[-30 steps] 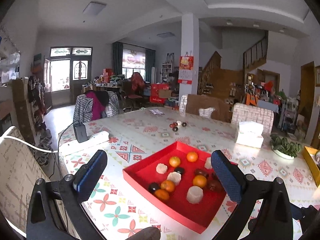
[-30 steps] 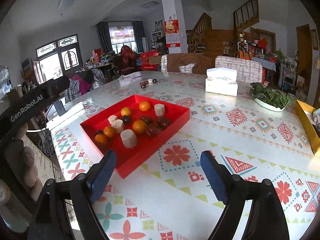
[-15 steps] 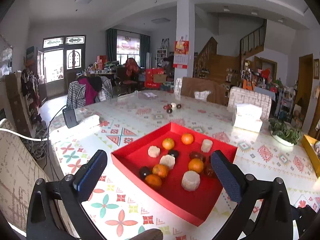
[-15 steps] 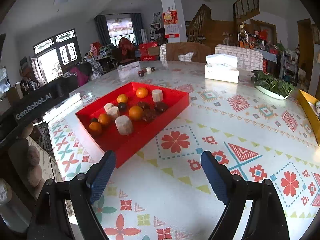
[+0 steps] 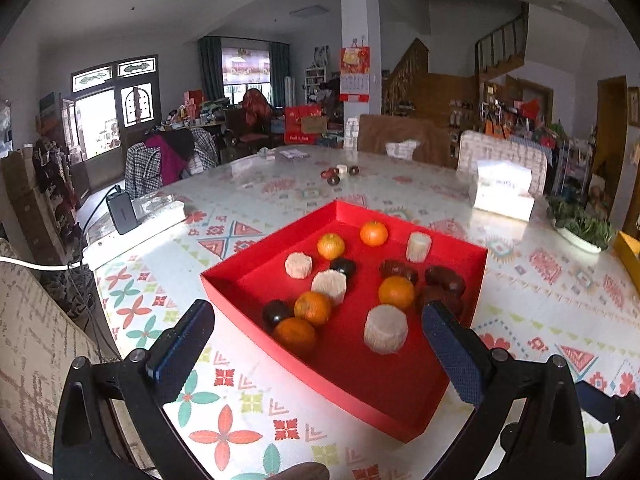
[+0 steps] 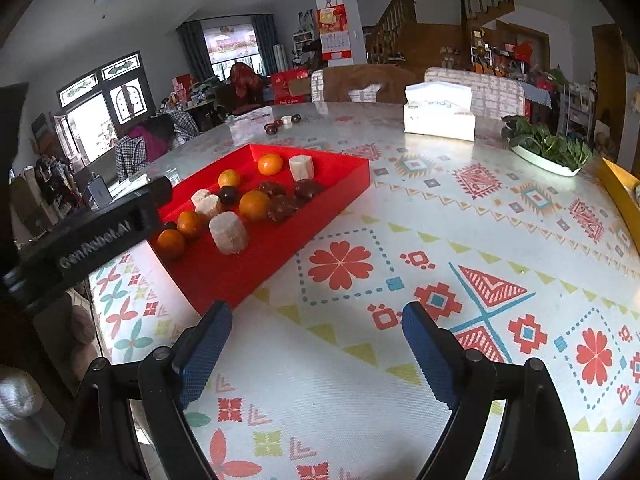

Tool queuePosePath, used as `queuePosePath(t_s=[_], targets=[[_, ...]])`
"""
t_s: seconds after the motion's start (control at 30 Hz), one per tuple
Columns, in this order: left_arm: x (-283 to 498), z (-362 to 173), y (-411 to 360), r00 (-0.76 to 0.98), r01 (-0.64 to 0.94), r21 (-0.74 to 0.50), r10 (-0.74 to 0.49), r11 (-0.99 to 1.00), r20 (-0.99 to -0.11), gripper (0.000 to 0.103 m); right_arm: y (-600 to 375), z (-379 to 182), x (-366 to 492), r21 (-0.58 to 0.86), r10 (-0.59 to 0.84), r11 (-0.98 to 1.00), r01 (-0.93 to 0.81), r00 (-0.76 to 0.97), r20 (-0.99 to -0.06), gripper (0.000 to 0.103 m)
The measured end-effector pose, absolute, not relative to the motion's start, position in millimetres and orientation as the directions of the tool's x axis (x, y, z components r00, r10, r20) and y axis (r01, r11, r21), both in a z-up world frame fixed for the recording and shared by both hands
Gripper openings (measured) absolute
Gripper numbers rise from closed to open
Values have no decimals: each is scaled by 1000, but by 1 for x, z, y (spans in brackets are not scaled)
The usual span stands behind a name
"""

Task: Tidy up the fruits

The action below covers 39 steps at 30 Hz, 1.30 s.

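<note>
A red tray (image 5: 240,292) on the patterned table holds several oranges (image 5: 394,292), pale round pieces (image 5: 385,329) and dark red-brown fruits (image 5: 444,280). My left gripper (image 5: 318,330) is open and empty, hovering over the tray's near edge. My right gripper (image 6: 316,334) is open and empty above the bare tablecloth, right of the tray (image 6: 348,184). The left gripper's body (image 6: 92,236) shows in the right wrist view beside the tray.
A few small dark fruits and a white one (image 5: 340,172) lie far across the table. A tissue box (image 6: 438,118), a dish of greens (image 6: 548,152) and a yellow tray (image 6: 620,188) stand at the right. A phone and power strip (image 5: 132,216) lie at the left edge.
Both grippers have moved forward and lower toward the tray, which looks larger and nearer now. Both stay open.
</note>
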<state>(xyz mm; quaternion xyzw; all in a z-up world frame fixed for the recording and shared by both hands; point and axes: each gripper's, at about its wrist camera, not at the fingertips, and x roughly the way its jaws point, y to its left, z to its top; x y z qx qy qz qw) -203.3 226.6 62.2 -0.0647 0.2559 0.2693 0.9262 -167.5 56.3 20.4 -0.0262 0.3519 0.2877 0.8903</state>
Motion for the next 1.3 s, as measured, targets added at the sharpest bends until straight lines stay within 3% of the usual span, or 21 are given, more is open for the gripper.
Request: queuePosePath(t_s=[1.3], targets=[[-195, 45, 223, 715, -506, 24, 435, 862, -548, 103, 60, 12, -164, 163, 478, 839, -519, 559, -677, 91]])
